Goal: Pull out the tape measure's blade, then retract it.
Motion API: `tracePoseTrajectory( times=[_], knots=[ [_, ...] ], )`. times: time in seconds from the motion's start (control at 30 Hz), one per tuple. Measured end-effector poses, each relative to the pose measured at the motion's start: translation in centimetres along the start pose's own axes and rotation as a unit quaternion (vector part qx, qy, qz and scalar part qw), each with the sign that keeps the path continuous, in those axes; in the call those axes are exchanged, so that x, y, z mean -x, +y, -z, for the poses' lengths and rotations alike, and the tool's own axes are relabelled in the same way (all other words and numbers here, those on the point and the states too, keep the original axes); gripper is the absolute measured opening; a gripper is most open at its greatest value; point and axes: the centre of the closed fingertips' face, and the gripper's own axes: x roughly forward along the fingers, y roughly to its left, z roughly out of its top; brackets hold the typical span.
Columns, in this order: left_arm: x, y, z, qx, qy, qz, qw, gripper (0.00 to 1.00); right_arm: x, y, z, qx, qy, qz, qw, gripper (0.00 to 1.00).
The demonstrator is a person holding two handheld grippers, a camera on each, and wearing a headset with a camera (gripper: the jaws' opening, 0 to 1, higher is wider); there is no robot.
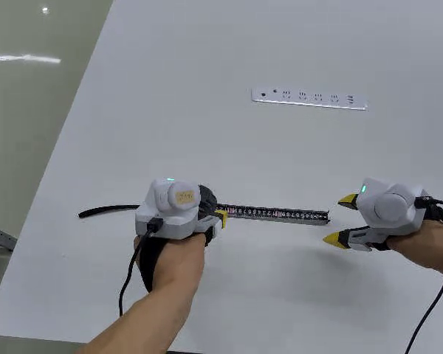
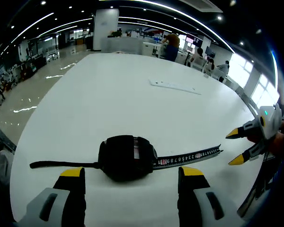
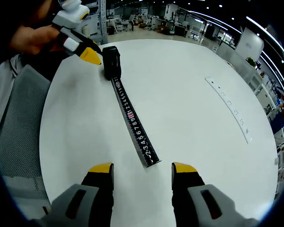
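**Hovering with both claws wide, blade out**

My left claw [image 2: 131, 171] is spread and grips nothing. The black tape measure case [image 2: 128, 157] lies between its tips. My right claw [image 3: 143, 168] gapes too, and the extended blade [image 3: 132, 123] ends just ahead, untouched.

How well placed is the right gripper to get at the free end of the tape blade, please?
Probably yes: the right gripper is open and faces the blade's free end, which lies just ahead of its jaws, with just bare table between them.
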Motion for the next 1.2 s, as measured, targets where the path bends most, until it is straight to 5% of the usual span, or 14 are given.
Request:
tracePoseTrajectory(
  times=[1.2],
  knots=[
    [-2.7,0.7,-0.4,0.015,0.008,-0.015,0.9997,0.73,-2.4,-0.7,0.2,0.096,0.033,-0.062,0.9929,0.41]
  ],
)
